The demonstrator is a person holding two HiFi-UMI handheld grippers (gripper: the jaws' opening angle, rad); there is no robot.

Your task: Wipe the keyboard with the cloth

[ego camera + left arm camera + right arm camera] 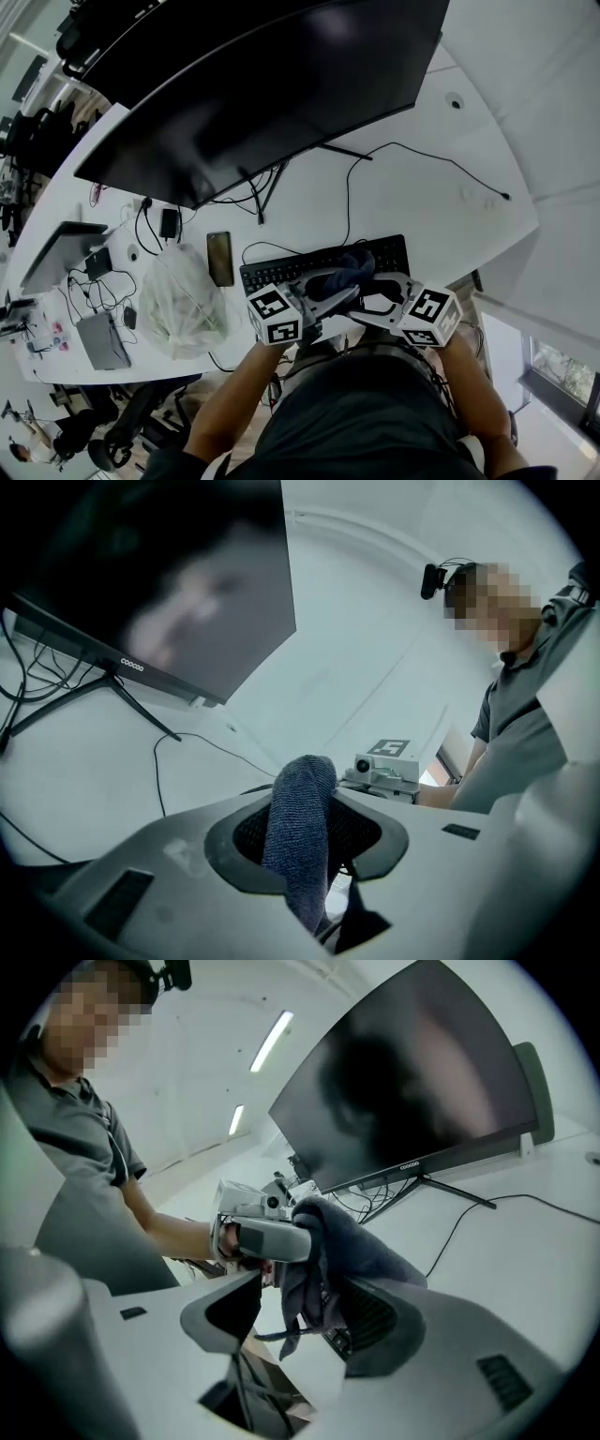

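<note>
Bunched cloth (361, 1241): clamped in jaws of left gripper (305, 832), above keyboard (384, 253). Jaws of right gripper (300, 1321): spread wide, cloth between, not pinched. Wiping judged yet to be done.

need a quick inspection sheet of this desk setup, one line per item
surface: white desk, mostly bare on its right side.
job's things: black keyboard at the front edge; dark cloth held above it.
clutter: phone, plastic bag and laptop to the keyboard's left.
grippers: left gripper clamped on the cloth; right gripper open, cloth hanging between its jaws, draped against one.
cables: one black cable crosses the desk's right side; a tangle under the monitor.
surroundings: curved monitor, dark screen; office chairs beside the desk.
</note>
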